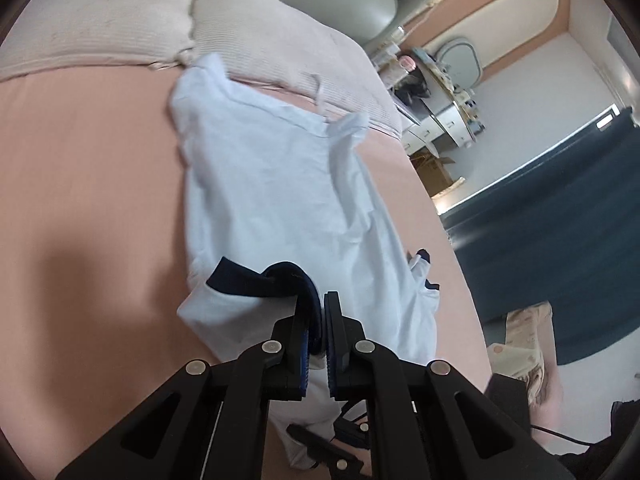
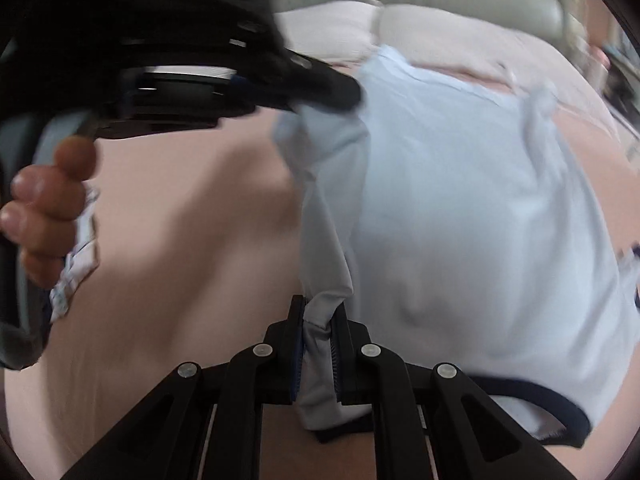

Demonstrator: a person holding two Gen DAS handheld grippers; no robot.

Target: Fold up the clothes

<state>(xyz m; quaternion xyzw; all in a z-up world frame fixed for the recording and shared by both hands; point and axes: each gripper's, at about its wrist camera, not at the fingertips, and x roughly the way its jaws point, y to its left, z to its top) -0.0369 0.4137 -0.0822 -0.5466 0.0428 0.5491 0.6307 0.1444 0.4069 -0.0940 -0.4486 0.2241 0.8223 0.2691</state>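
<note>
A pale blue T-shirt (image 1: 280, 184) with navy trim lies lengthwise on the pink bed sheet (image 1: 80, 200). My left gripper (image 1: 319, 304) is shut on the navy cuff (image 1: 240, 278) of a sleeve, lifting that corner off the sheet. In the right wrist view the same shirt (image 2: 460, 200) spreads to the right, and my right gripper (image 2: 320, 320) is shut on a bunched hem edge of it. The left gripper (image 2: 346, 94) shows there, blurred, at the upper left, gripping the shirt's corner, with a hand (image 2: 44, 208) around its handle. A navy neckline (image 2: 560, 412) curves at the lower right.
Two beige pillows (image 1: 100, 20) and a grey-green padded headboard (image 1: 360, 8) lie beyond the shirt. Past the bed's right edge are a white dresser (image 1: 448, 116), a cardboard box (image 1: 436, 164) and a dark teal rug (image 1: 560, 220). Bare sheet stretches to the left of the shirt.
</note>
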